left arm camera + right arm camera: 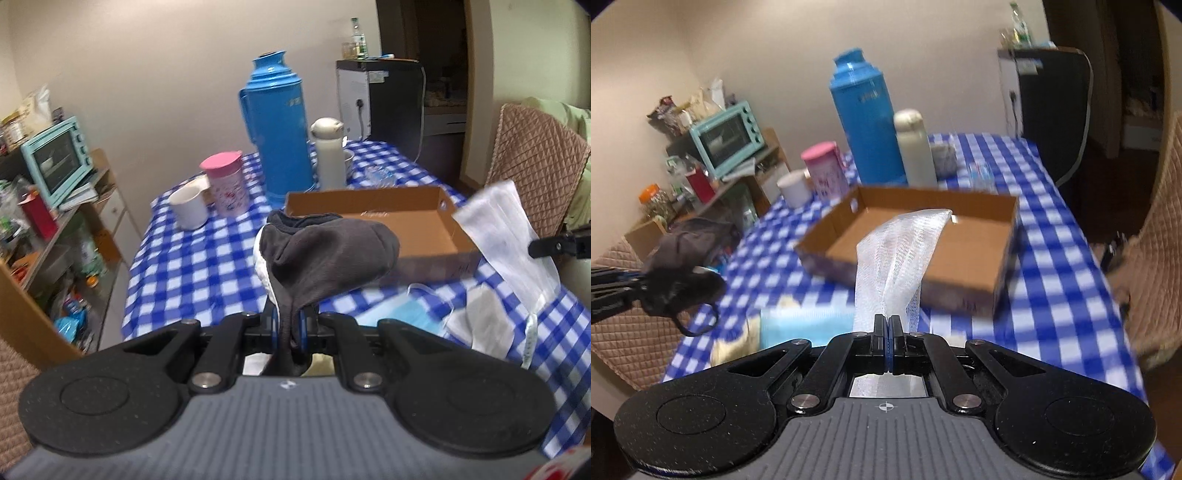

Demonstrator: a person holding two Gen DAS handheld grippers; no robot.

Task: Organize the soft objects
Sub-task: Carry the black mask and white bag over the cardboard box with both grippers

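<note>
Both tongs were clamped on soft items held above a blue-checked table [207,266]. The left tongs [289,325] pinched a dark grey cloth piece [332,247] with a white padded underside, bunched and drooping just ahead of their tips. The right tongs [887,332], jaws pressed together, gripped a white mesh cloth [905,251], thin and see-through, fanning out ahead. An open cardboard box [1004,266] lay beyond both, seemingly empty. Doing this step well likely meant carrying each piece fully over the box rim before letting go, so trailing edges landed inside.
</note>
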